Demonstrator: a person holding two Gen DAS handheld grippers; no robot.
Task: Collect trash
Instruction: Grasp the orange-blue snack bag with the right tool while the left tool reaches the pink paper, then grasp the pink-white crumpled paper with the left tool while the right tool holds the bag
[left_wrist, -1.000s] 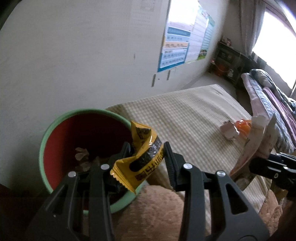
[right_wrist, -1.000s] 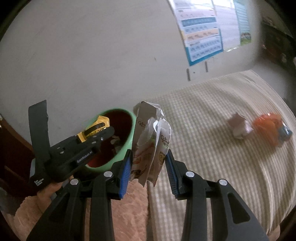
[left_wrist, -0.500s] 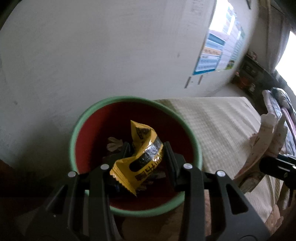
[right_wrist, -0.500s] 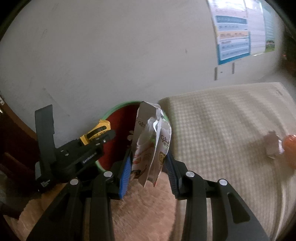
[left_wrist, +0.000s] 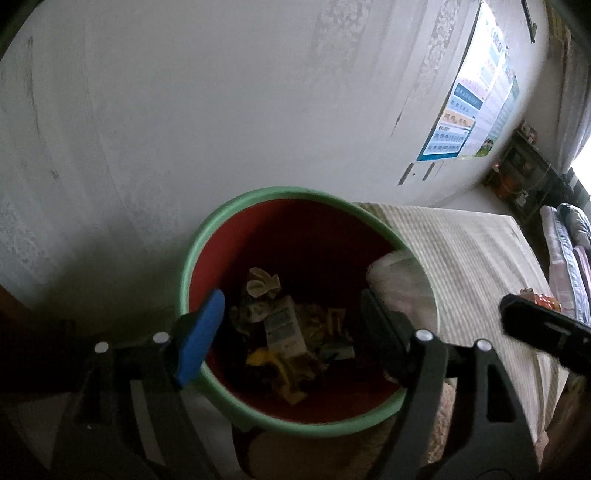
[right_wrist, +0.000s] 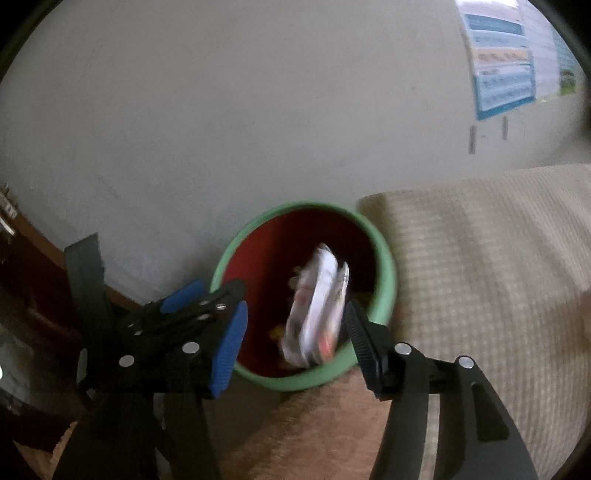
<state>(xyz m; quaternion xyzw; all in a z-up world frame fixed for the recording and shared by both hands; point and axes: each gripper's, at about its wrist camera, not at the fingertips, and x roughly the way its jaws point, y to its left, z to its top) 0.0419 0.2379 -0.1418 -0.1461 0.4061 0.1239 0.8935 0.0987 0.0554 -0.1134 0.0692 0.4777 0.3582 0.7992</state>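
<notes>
A grey wall (left_wrist: 221, 110) backs the green bin (left_wrist: 236, 210) beside the checked bed (right_wrist: 480, 258). Both tools, left (left_wrist: 291, 325) and right (right_wrist: 295, 334), have just been opening; the blurred white packet (right_wrist: 317, 306) drops loose over the bin, its heap of wrappers (left_wrist: 288, 332) dim

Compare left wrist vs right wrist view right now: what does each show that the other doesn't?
Left wrist only: the pile of trash on the bin's bottom, plus orange litter far along the bed.

Right wrist only: the white packet, blurred, between the right gripper's open jaws over the bin, touching neither pad; also the whole left gripper, empty.

Both: the green bin with its red inside, the checked bed cover, the wall poster. Both grippers' jaws have just been opening.
</notes>
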